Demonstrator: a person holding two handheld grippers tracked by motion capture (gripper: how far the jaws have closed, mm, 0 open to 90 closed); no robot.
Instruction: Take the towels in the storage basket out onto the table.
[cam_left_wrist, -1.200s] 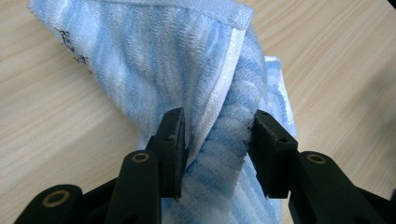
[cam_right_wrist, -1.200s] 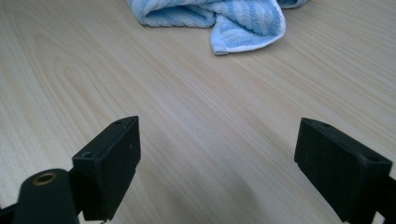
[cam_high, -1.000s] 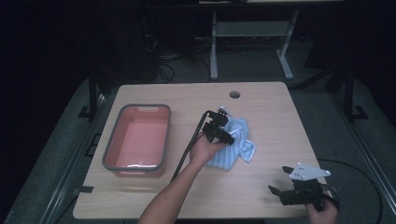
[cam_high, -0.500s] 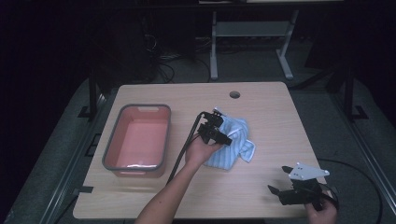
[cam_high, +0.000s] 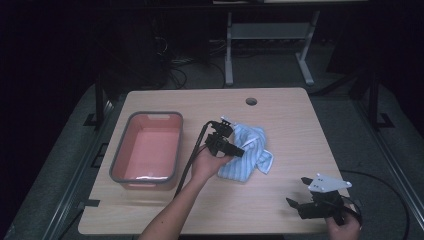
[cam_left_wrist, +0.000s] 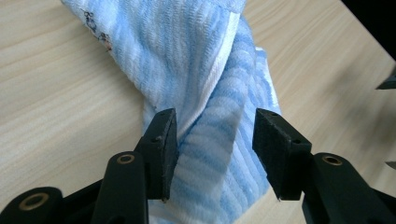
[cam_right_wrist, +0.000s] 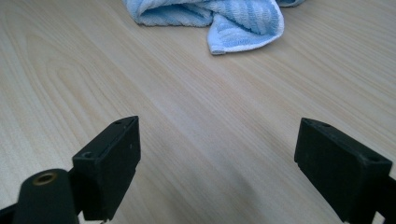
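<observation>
Straddling towel (cam_left_wrist: 219, 116), fingers (cam_left_wrist: 161, 144) parted

Your left gripper (cam_high: 239, 150) covers the near-left part of the crumpled blue-and-white striped towel (cam_high: 252, 150) from above. In its own view the towel (cam_left_wrist: 205, 70) runs off the top edge, and the fold under the jaws is hidden.

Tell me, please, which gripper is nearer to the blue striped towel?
Left. The left gripper is right at the blue striped towel, its open jaws straddling a fold of it. The right gripper sits open near the table's front right corner, apart from the towel.
</observation>
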